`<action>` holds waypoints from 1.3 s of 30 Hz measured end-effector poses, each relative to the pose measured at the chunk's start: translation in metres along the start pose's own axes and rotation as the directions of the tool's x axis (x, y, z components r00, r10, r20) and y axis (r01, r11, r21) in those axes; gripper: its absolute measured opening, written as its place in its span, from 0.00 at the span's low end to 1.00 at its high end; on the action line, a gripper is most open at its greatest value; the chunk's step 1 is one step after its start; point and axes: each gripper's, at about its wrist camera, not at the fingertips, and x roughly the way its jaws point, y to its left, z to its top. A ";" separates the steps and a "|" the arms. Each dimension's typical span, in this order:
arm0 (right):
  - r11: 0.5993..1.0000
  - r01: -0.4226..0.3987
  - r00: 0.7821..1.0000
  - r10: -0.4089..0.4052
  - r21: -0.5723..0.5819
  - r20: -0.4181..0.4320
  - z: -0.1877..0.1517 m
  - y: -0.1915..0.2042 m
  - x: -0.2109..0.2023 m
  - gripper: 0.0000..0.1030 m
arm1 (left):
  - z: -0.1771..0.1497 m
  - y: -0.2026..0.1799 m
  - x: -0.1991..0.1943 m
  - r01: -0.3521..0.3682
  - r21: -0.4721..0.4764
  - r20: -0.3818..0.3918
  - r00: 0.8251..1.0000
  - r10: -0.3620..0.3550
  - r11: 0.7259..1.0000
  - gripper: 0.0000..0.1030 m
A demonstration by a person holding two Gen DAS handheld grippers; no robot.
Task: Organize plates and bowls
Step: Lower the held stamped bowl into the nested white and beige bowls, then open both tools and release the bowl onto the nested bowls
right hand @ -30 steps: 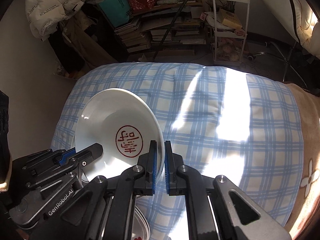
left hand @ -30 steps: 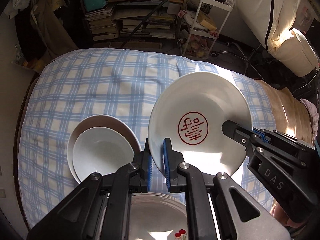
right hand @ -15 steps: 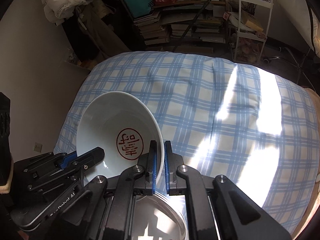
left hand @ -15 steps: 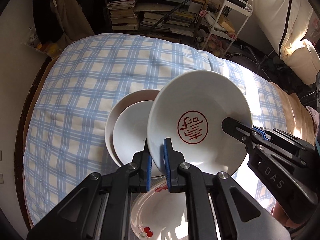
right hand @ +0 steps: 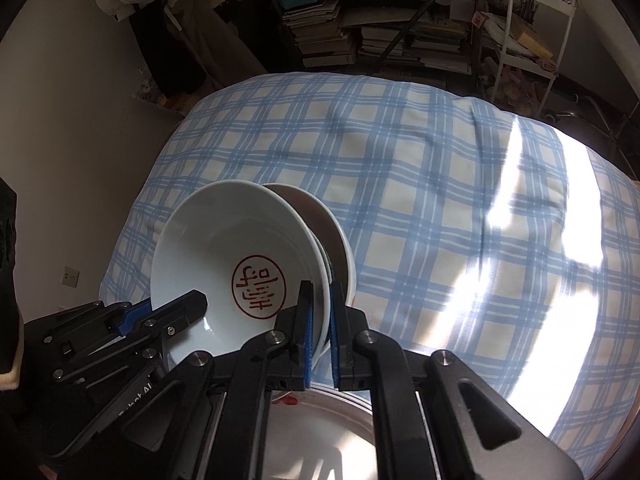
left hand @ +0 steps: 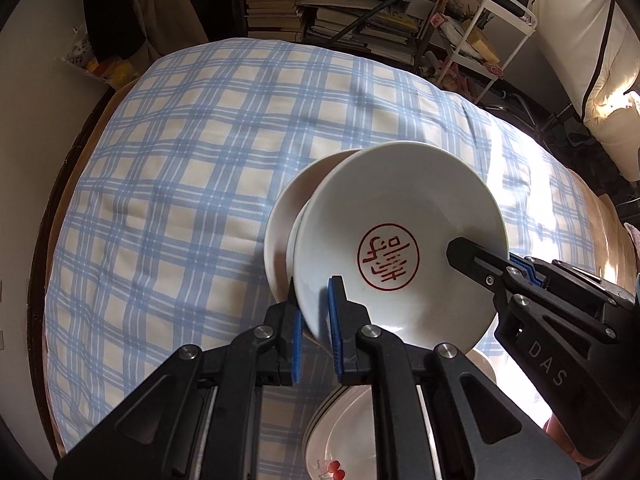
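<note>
A white bowl [left hand: 400, 224] with a red round seal mark inside hangs tilted over the checked cloth. My left gripper [left hand: 314, 316] is shut on its near-left rim, and my right gripper [right hand: 320, 320] is shut on its opposite rim. The same bowl [right hand: 224, 240] fills the left of the right wrist view. Just behind and under it sits a larger beige plate [left hand: 280, 216] holding a smaller white bowl, mostly hidden. The plate's brown edge [right hand: 332, 236] shows past the held bowl. Each gripper appears in the other's view: the right gripper [left hand: 476, 258], the left gripper [right hand: 176, 310].
A stack of white plates [left hand: 352, 432] with a red cherry print lies near the front edge, below the held bowl; this stack [right hand: 320, 432] also shows under my right gripper. The blue checked tablecloth [left hand: 180, 160] covers the table. Bookshelves and a white trolley [left hand: 492, 20] stand behind.
Both grippers carried the seal bowl left and lower. It now overlaps the beige plate and its small bowl, which before lay apart to its left.
</note>
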 end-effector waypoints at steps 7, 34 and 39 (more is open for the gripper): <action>0.999 0.022 1.000 -0.021 -0.035 0.002 0.007 0.009 0.007 0.09 | 0.003 0.006 0.008 0.016 -0.010 -0.003 1.000 -0.016 1.000 0.13; 0.995 0.078 0.997 -0.077 -0.057 0.026 0.007 -0.014 -0.014 0.52 | 0.006 0.035 -0.014 -0.135 -0.008 0.101 0.986 0.135 0.991 0.70; 0.992 0.115 0.992 -0.112 -0.051 0.058 0.010 -0.025 -0.021 0.83 | 0.007 0.051 -0.006 -0.094 -0.047 0.037 0.995 0.096 0.994 0.81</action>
